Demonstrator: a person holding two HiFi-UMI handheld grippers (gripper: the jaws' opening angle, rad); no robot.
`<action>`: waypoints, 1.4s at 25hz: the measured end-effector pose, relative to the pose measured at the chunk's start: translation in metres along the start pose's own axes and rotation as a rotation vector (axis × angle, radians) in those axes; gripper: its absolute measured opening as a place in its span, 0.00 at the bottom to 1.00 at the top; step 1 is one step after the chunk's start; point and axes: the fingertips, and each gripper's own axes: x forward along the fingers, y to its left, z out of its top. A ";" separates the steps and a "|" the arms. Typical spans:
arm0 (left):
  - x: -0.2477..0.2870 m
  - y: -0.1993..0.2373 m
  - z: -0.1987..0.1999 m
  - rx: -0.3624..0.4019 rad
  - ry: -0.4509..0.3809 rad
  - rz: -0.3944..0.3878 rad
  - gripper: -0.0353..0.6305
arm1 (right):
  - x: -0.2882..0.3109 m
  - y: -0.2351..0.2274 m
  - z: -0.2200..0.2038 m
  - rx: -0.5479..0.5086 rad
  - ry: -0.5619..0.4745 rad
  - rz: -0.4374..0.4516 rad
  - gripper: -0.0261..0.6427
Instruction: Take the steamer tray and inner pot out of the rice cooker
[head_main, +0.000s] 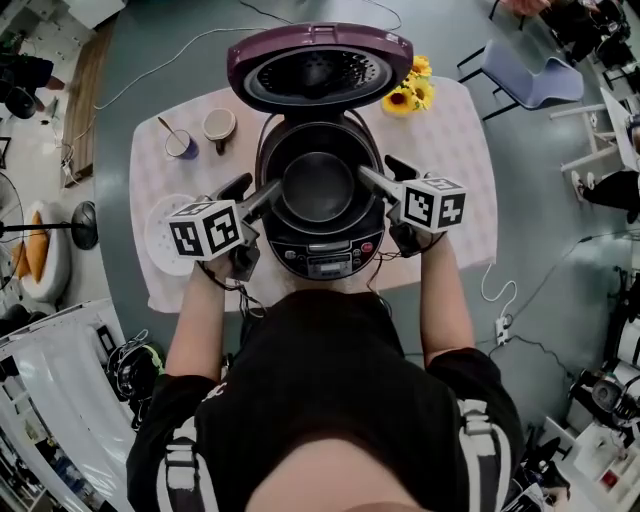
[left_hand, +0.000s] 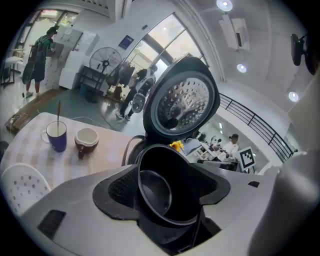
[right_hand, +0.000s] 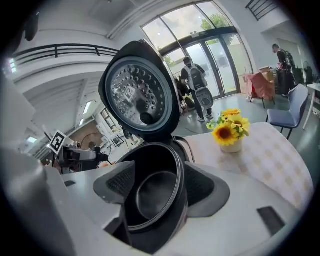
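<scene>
The rice cooker (head_main: 322, 252) stands open on the table, its purple lid (head_main: 318, 68) tipped back. The dark inner pot (head_main: 318, 185) sits inside it. My left gripper (head_main: 258, 190) reaches the pot's left rim and my right gripper (head_main: 385, 172) its right rim. In the left gripper view the pot's rim (left_hand: 172, 165) runs between the left gripper's (left_hand: 165, 200) spread pads, with a gap showing. The right gripper view shows the same: the pot (right_hand: 152, 200) lies between the right gripper's (right_hand: 160, 185) pads, still apart. A white perforated steamer tray (head_main: 160, 235) lies on the table at left, also seen as the steamer tray (left_hand: 22, 187).
A blue mug with a spoon (head_main: 182, 145) and a brown cup (head_main: 219, 125) stand left of the cooker. A vase of sunflowers (head_main: 410, 92) is at the back right. A chair (head_main: 530, 75) stands beyond the table. Cables trail on the floor.
</scene>
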 end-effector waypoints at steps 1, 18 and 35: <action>0.004 0.001 -0.002 -0.008 0.015 -0.006 0.52 | 0.003 -0.002 -0.002 0.003 0.013 0.002 0.49; 0.025 0.015 -0.017 -0.039 0.081 0.003 0.46 | 0.015 -0.017 -0.019 0.041 0.066 0.027 0.41; 0.037 0.043 -0.021 -0.099 0.155 0.109 0.09 | 0.019 -0.036 -0.023 0.035 0.133 -0.095 0.09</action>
